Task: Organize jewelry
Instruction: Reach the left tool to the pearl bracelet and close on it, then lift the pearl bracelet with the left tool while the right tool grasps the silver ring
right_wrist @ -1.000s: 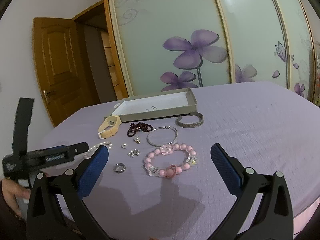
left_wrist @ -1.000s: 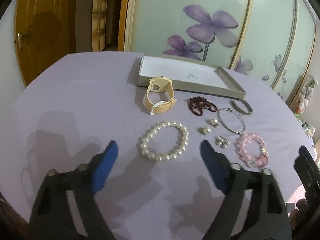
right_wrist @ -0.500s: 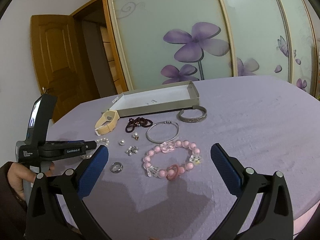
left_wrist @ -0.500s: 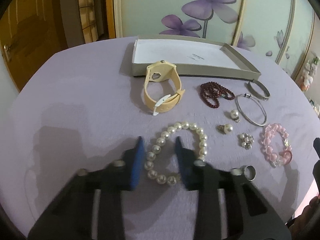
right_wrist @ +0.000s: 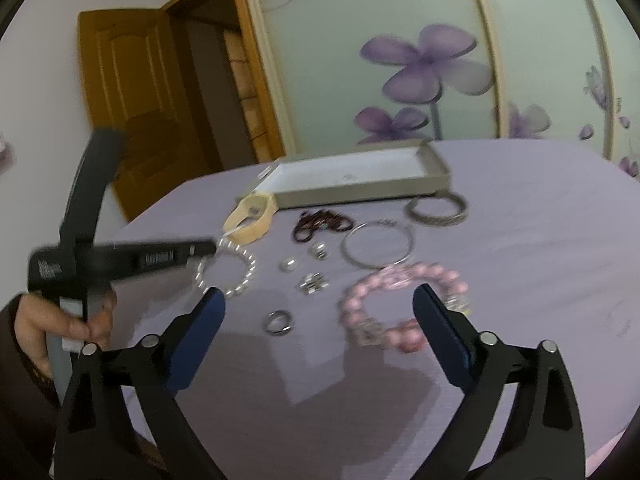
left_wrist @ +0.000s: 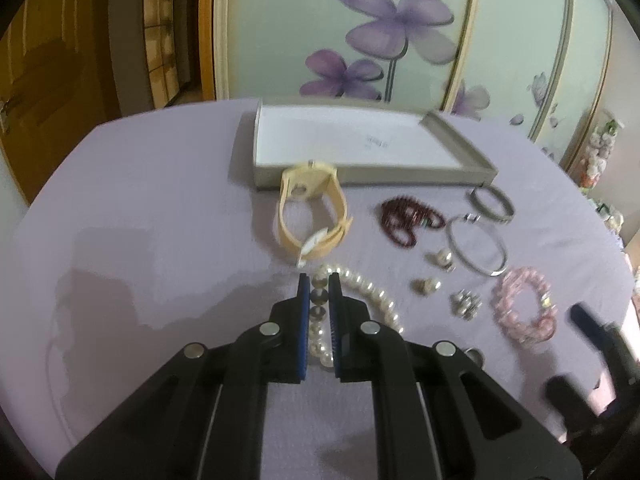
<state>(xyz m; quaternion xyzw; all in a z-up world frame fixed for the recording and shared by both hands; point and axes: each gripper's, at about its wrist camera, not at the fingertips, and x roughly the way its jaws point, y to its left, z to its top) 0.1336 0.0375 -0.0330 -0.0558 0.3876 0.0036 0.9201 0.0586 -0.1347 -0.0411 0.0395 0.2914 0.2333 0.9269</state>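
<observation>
**Pearl bracelet pinched by left tool; right tool over pink beads**

Pearl bracelet (left_wrist: 362, 292) lies on the lilac-covered desk (left_wrist: 160, 240), just in front of the cream watch (left_wrist: 312, 216). Left tool (left_wrist: 319, 284) has its blue pads pressed together on the bracelet's near-left run of pearls; several beads show in the narrow slot between the pads. The rest of the loop trails right of the tool on the cloth. From the right wrist view the same tool (right_wrist: 212, 249) comes in from the left, its tip at the pearl loop (right_wrist: 232, 266), with a hand (right_wrist: 64, 320) on its grip.

Right tool (right_wrist: 320, 304) stands wide, jaws closing, nothing pinched. Pink bead bracelet (right_wrist: 400, 300) sits partly between its fingers, nearer the right one; contact cannot be judged, the frame is smeared. A small ring (right_wrist: 278, 322) lies in the gap closer to the left finger.

Other pieces on the desk, apart from one another:
- dark red bead strand (left_wrist: 408, 218)
- thin silver bangle (left_wrist: 478, 246)
- broad grey bangle (left_wrist: 490, 204), near the tray corner
- two pearl studs, possibly earrings (left_wrist: 440, 258)
- a small silver cluster (left_wrist: 464, 304)

Shallow grey tray (left_wrist: 460, 144), white inside, sits at the far side; the watch touches or nearly touches its front wall.
</observation>
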